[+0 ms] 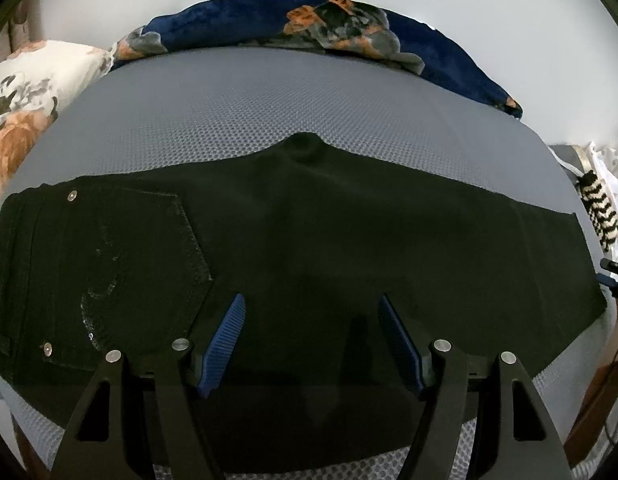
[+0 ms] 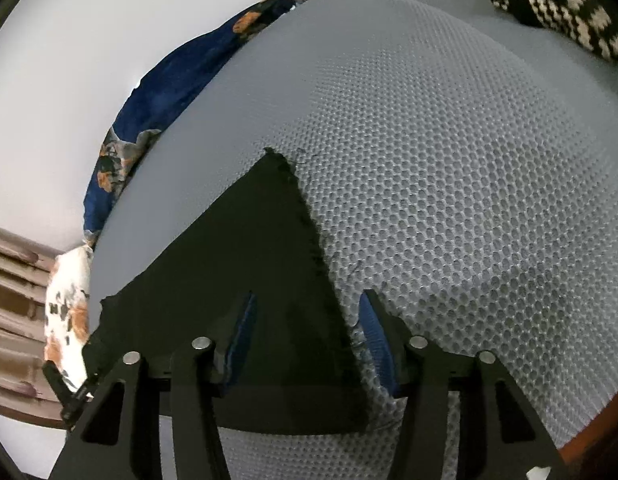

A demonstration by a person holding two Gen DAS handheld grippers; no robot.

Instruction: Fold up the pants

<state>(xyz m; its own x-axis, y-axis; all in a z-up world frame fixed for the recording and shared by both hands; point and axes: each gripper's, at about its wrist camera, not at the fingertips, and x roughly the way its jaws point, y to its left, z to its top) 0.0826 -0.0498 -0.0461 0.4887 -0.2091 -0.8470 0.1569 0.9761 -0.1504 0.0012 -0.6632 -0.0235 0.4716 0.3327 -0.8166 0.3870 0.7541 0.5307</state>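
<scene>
Tool in my right hand point(image 2: 305, 340) straddles the frayed hem of the black pants point(image 2: 245, 256) on the bed point(image 2: 449, 168), jaws apart, gripping nothing; I should pinch both layers squarely. Left tool point(image 1: 311, 340) hovers wide open over the thigh.

Black pants point(image 1: 309, 232) matt denim w/ shiny metal rivets point(image 1: 72, 196), grey mattress point(image 2: 449, 184) honeycomb mesh cloth, gripper pads point(image 1: 225, 344) ribbed blue rubber, plush navy blanket point(image 1: 245, 20).

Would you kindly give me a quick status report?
Left gripper open above black pants. Right gripper open, straddling the hem. Pants flat on grey mattress. Nothing in the way.
</scene>
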